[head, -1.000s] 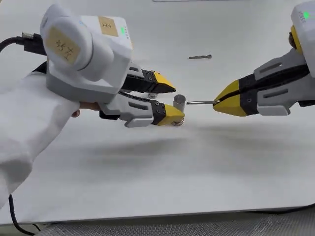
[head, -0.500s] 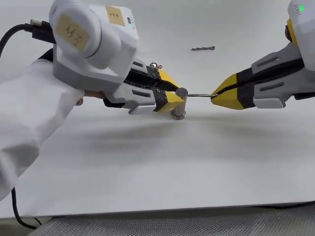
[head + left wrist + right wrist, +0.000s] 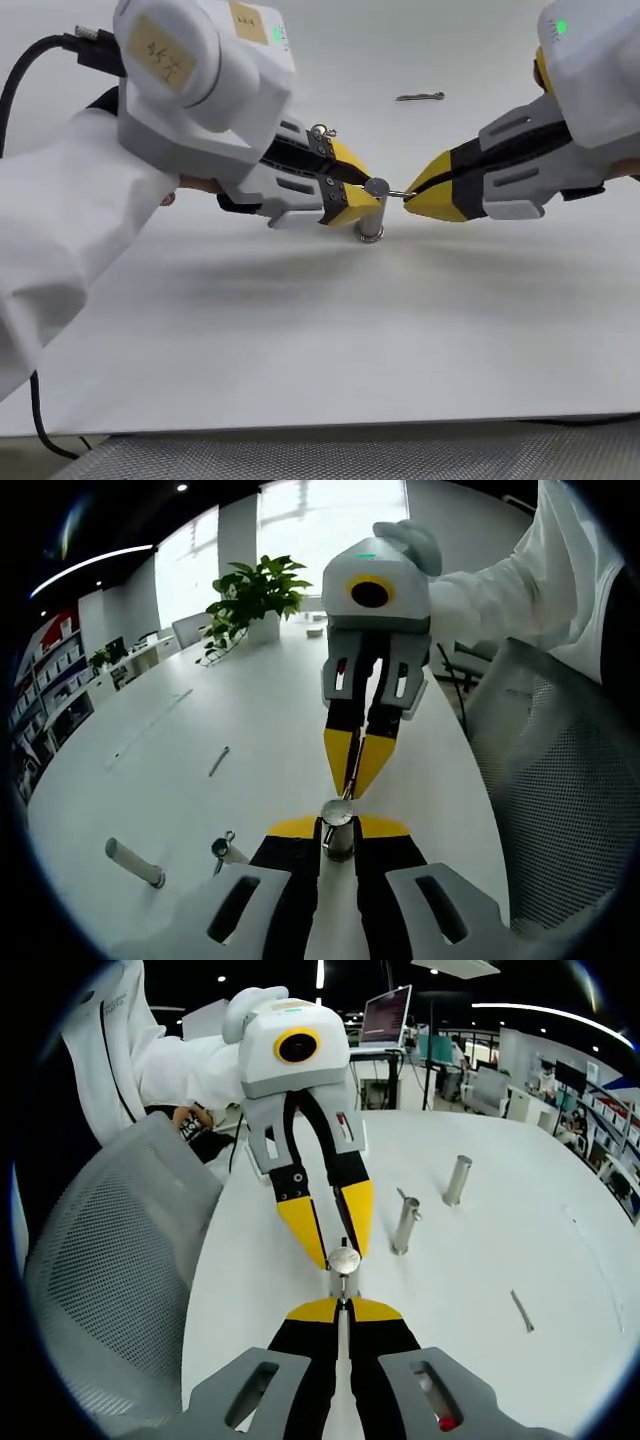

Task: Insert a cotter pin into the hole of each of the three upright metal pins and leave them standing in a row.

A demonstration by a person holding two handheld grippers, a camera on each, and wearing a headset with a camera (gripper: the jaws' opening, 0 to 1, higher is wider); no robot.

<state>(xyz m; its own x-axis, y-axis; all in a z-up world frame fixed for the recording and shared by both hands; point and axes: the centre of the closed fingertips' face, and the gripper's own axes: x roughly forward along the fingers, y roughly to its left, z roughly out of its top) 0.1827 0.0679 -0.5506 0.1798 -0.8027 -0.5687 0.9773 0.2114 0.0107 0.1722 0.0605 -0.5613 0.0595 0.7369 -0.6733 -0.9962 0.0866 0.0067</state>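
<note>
An upright metal pin point(image 3: 373, 208) stands at mid-table with my left gripper point(image 3: 364, 194) shut on its shaft from the left. From the right, my right gripper point(image 3: 410, 194) is shut on a cotter pin point(image 3: 394, 192) whose free end touches the pin's head. In the left gripper view the metal pin point(image 3: 338, 825) sits between my own jaws and the right gripper point(image 3: 354, 772) points down at it. In the right gripper view the pin's head point(image 3: 344, 1259) is just beyond my right gripper point(image 3: 342, 1305), with the left gripper point(image 3: 333, 1245) opposite.
A second metal pin point(image 3: 405, 1226) with a cotter pin through its top and a third, plain one point(image 3: 457, 1180) stand beyond. A loose cotter pin point(image 3: 420, 97) lies farther back on the white table point(image 3: 300, 330). A mesh chair point(image 3: 110, 1290) is at the table's edge.
My left gripper has closed on the metal pin. My right gripper has moved left, bringing the cotter pin's end to the pin's head.
</note>
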